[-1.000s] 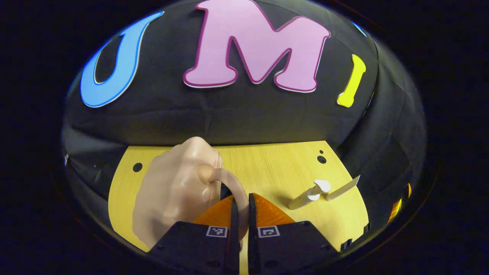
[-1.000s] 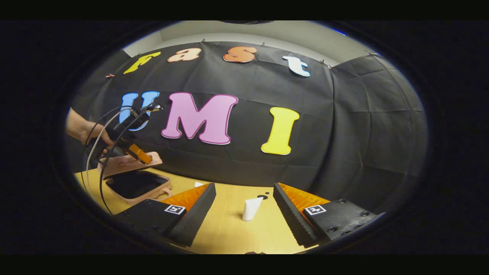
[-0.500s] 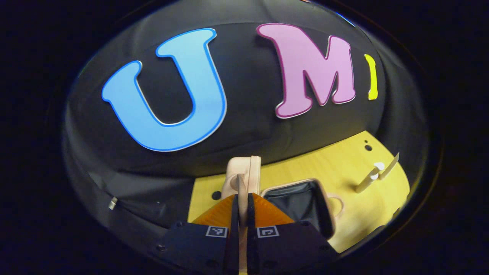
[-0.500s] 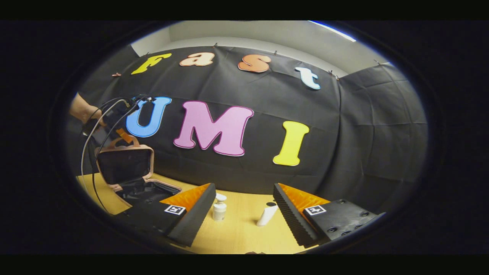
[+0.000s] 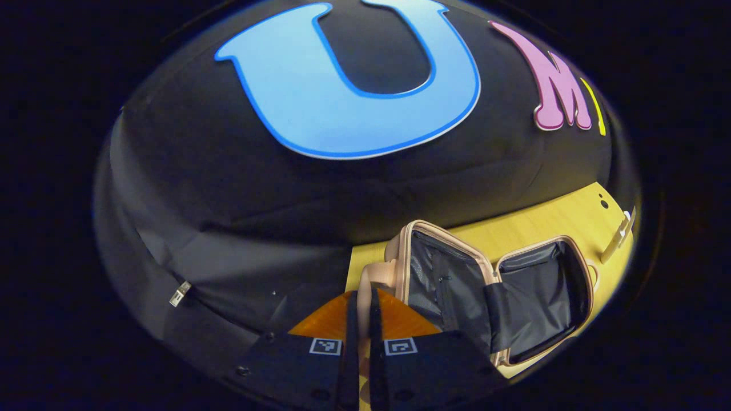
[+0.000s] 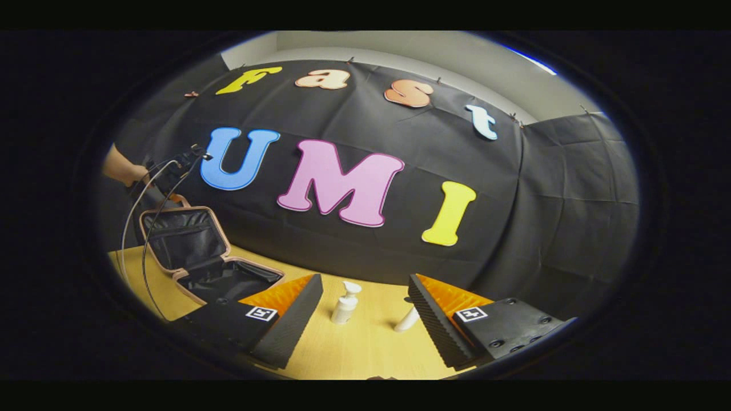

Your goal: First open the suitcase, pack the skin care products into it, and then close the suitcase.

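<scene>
Suitcase lid [image 5: 440, 268] swung up since before, left hand-held gripper [image 5: 361, 302] clamping its handle [image 5: 374, 274], right hand-held gripper [image 6: 365, 299] agape, empty.

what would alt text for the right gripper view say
The right gripper hangs open over a wooden table, with a white pump bottle and a white tube standing between its fingers' line of sight. At far left, a pink suitcase stands open, its lid raised by the left gripper.

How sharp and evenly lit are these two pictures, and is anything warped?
Left gripper view: strong fisheye bending, the suitcase sharp, its lining dark. Right gripper view: even light, the table edge curved, the pump bottle crisp, no glare.
</scene>
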